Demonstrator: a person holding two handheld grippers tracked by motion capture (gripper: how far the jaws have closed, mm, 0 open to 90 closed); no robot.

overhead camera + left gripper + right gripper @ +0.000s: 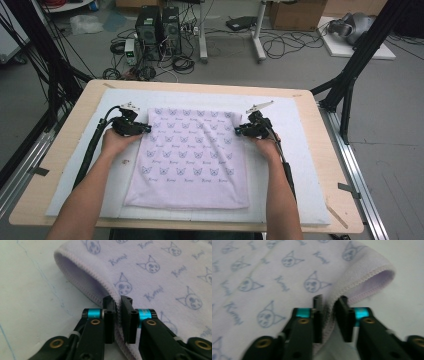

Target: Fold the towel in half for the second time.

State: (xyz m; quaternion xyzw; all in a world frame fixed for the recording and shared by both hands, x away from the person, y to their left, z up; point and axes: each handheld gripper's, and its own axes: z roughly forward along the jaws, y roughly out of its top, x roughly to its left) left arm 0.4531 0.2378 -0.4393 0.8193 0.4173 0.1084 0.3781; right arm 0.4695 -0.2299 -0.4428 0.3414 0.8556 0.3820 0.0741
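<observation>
Bench point(65, 150): light wood top, sits in a black frame, floor behind it littered with cables and PC towers point(159, 27).

Mat point(295, 165): white, covers most of the bench, faint blue pen lines on it in the left gripper view.

Cloth point(192, 160): lilac, printed with small cat-face motifs and script, lies flat mid-mat, roughly rectangular, long edge running away from the person. Far corners are near the two tongs; near edge sits close to the mat's front edge.

Forearms come in from the bottom, one each side of the cloth.

Left tongs point(148, 128): at the cloth's left edge, near the far-left corner. In the left gripper view the tongs point(118, 305) are pinching the stitched hem; the edge runs up between the pads, and the cloth lip beyond them is lifted and curled open, showing its plain underside.

Right tongs point(237, 131): at the cloth's right edge, near the far-right corner. In the right gripper view the tongs point(330, 305) are pinching the hem too; the corner past the pads is raised and folded over, underside showing. That view is slightly blurred.

Both tongs point inward toward each other, cables trailing back along the forearms.
</observation>
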